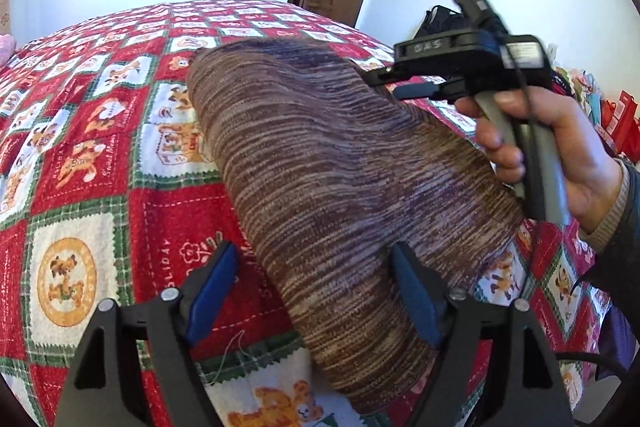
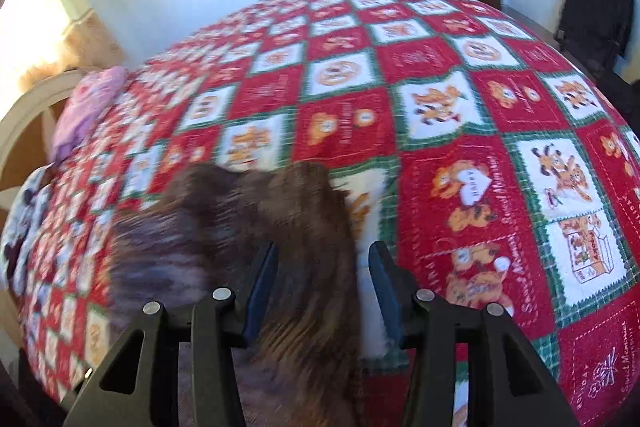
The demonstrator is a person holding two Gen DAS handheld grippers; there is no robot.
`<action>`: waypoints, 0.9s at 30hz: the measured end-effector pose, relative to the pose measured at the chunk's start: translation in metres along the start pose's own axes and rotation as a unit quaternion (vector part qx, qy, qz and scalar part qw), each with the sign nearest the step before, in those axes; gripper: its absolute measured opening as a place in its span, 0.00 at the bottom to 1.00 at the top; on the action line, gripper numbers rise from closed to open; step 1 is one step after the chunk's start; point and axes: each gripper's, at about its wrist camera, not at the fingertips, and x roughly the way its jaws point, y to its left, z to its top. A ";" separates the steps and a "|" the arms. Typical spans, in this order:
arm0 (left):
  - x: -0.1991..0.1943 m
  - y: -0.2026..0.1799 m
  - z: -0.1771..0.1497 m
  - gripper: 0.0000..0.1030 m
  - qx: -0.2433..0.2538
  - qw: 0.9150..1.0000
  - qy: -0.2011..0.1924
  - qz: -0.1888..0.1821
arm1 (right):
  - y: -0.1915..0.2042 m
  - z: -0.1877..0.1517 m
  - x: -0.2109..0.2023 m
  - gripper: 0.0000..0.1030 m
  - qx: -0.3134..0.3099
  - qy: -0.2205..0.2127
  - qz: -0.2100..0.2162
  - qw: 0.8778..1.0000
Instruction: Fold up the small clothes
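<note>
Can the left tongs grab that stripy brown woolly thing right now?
Probably yes. The left tongs stand open with the brown striped knitted garment lying flat on the red patchwork quilt right between the blue pads. Nothing blocks them.

Brown-and-purple striped knit garment (image 1: 336, 195) lies flat on bed, folded into long narrow strip running diagonally from near edge toward bed's middle. Fine horizontal stripes, darker purple at far end. Blurred in right wrist view (image 2: 248, 227).

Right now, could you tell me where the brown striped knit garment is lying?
In the left wrist view, the brown striped knit garment lies flat on the red patchwork bedspread, running from between the left gripper toward the right gripper.
</note>
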 end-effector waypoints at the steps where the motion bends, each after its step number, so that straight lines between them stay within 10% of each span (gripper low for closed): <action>1: 0.000 0.001 0.001 0.79 -0.001 1.000 -0.001 0.000 | 0.004 -0.003 -0.009 0.48 -0.010 -0.012 0.009 1.000; 5: -0.003 0.006 0.000 0.79 -0.016 1.000 -0.006 -0.009 | 0.046 -0.024 -0.031 0.48 -0.092 -0.024 0.088 0.992; 9: -0.002 0.005 0.000 0.79 -0.015 1.000 -0.005 -0.003 | 0.058 -0.046 -0.009 0.48 -0.159 0.017 0.014 0.987; 27: 0.003 -0.002 0.001 0.92 0.001 1.000 0.010 0.026 | -0.009 -0.039 -0.023 0.48 -0.085 0.009 0.035 0.996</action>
